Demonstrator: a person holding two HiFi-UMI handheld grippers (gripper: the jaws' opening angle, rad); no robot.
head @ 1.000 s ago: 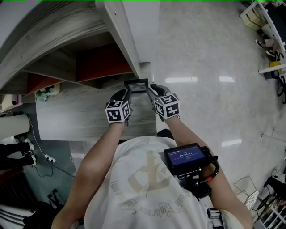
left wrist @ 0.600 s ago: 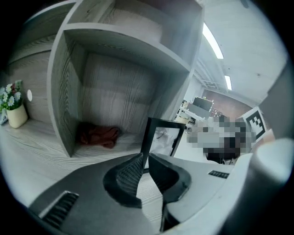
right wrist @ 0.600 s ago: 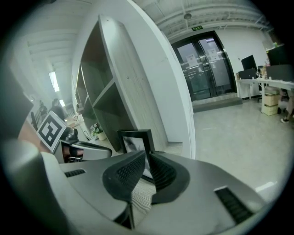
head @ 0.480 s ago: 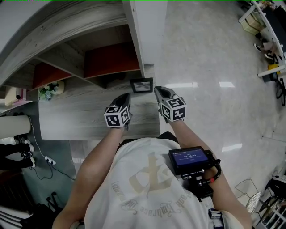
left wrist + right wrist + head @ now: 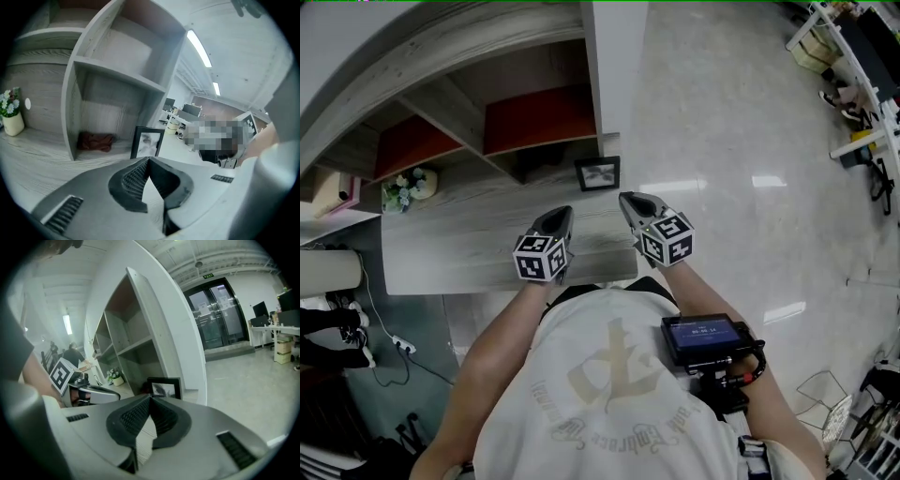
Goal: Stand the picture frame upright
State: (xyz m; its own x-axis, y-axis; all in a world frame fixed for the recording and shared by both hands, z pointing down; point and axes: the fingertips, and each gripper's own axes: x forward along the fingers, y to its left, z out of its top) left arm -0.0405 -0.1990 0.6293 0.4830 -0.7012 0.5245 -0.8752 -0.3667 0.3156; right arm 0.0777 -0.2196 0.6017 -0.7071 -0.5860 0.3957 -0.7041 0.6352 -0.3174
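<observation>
The black picture frame stands upright near the far right corner of the grey wood desk, alone and untouched. It also shows upright in the left gripper view and the right gripper view. My left gripper hovers over the desk, nearer to me than the frame and to its left, jaws shut with nothing between them. My right gripper is just right of it, shut and empty too. Both tips point toward the frame with a gap between tips and frame.
A shelf unit with red-backed compartments rises behind the desk. A small pot of flowers stands at the desk's far left. A dark red cloth lies in a lower shelf bay. Shiny tiled floor spreads out to the right.
Both grippers let go of the frame, drew back toward me and closed. The frame stays standing on its own.
</observation>
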